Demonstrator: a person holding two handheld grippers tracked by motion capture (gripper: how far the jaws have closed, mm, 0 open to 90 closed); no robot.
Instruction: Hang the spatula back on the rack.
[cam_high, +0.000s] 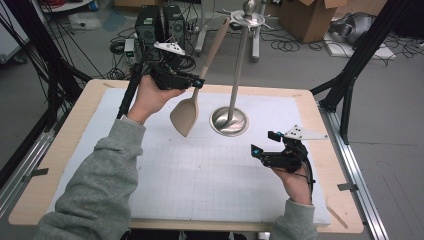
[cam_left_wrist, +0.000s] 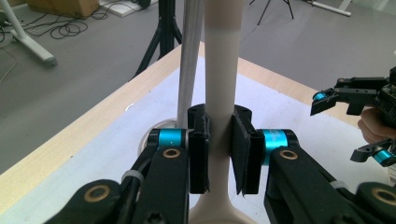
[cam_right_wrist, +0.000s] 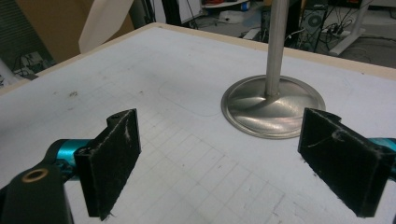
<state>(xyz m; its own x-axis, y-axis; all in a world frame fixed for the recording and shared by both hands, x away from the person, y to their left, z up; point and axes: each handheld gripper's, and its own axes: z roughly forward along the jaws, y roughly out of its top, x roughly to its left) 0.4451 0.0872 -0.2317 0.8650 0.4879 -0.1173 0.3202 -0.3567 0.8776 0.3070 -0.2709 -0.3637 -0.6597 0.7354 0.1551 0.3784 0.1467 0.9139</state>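
Holding a beige spatula clear of the table, left gripper pinching the handle low, just above the blade, jaws pressed flat on both sides. Blade hanging down and tilted over the mat toward the far edge, handle tip reaching up beside the top disc of the steel stand. Stand base sitting near the far edge, right of centre. Right gripper spread wide, holding nothing, hovering near the right edge. Risks, as judged: handle tip striking the stand's pole or disc and tipping it; smooth round handle rotating or sliding in the pads; no hanging hole visible on the handle.
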